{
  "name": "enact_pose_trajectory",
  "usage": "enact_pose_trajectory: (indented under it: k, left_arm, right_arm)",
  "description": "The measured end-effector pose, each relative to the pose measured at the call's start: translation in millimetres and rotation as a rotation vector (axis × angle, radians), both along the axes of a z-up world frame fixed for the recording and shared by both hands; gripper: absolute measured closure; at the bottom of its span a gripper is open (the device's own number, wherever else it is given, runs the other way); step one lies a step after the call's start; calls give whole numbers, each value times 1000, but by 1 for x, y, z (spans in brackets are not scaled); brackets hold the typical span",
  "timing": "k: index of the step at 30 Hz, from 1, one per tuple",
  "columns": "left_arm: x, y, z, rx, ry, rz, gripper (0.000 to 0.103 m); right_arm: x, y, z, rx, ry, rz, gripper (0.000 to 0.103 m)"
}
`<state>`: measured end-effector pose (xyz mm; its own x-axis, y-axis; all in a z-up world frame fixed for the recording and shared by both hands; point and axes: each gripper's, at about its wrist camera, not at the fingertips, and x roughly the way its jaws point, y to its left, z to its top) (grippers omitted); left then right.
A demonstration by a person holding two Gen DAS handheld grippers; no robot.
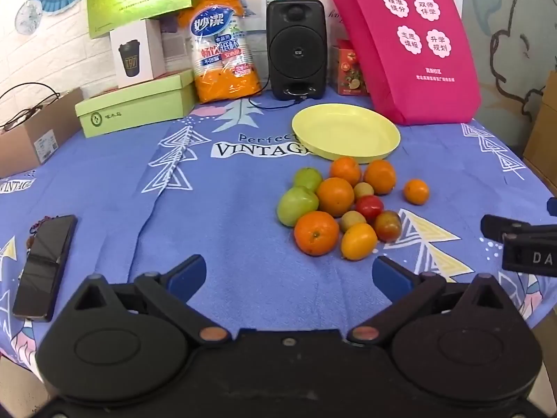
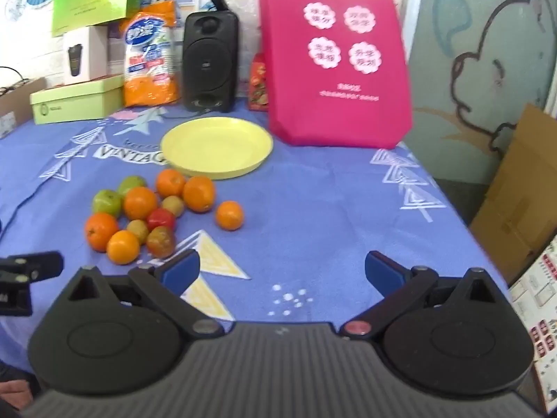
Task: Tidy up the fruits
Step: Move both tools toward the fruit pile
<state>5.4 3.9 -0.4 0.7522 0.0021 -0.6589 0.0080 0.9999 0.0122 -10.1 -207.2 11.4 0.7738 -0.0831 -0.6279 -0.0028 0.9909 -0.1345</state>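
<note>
A pile of fruit (image 1: pixel 343 205) lies on the blue tablecloth: several oranges, two green apples (image 1: pixel 296 205), a red tomato (image 1: pixel 369 207) and small kiwis. One orange (image 1: pixel 416 191) sits apart on the right. The pile also shows in the right wrist view (image 2: pixel 139 216). An empty yellow plate (image 1: pixel 344 132) (image 2: pixel 217 146) lies just behind the pile. My left gripper (image 1: pixel 287 275) is open and empty, in front of the pile. My right gripper (image 2: pixel 282 271) is open and empty, to the right of the pile.
A black phone (image 1: pixel 45 266) lies at the left. Behind the plate stand a black speaker (image 1: pixel 296 48), a pink bag (image 1: pixel 407 45), an orange cup pack (image 1: pixel 222 48) and green boxes (image 1: pixel 135 106). Cardboard boxes (image 2: pixel 518 205) stand off the table's right edge.
</note>
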Motion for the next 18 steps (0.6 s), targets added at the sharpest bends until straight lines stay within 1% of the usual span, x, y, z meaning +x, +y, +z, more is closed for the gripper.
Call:
enact_pose_trajectory:
  k: [2,4,5,7,10,11,13,14,16,17,18]
  left_arm:
    - [-1,0,0,-8,-13,7,0]
    - [-1,1,1,-5,-19,31,0]
    - [0,1,1,-3,-15,40,0]
    - [1,1,0,9,-21,36,0]
    - [-3,-1,-1,37,-56,42,0]
    - [-4,0,0,24,-67,46,0]
    - [-6,3,1,-14,-82,65,0]
    - [-5,5,1,-25,-70,79,0]
    - [3,8,-1,-46,9,86,0]
    - [6,8,-2,-37,40,83,0]
    - [8,7,-3,-10,47,76,0]
  right_arm:
    - [-4,1,1,8,-13,46,0]
    - [-6,3,3,-14,-42,30,0]
    - [-7,3,4,-13,-40,27,0]
    - [-6,1,4,12,-35,39,0]
    - [-11,-2,5,30,-87,53,0]
    - [-12,-2,5,24,-95,60,0]
    - [-10,0,5,19,-78,75,0]
    - [-9,1,5,18,-69,79,0]
    - [-4,2,6,16,-20,68,0]
    - [-1,2,5,18,10,61,0]
    - [1,2,4,22,21,59,0]
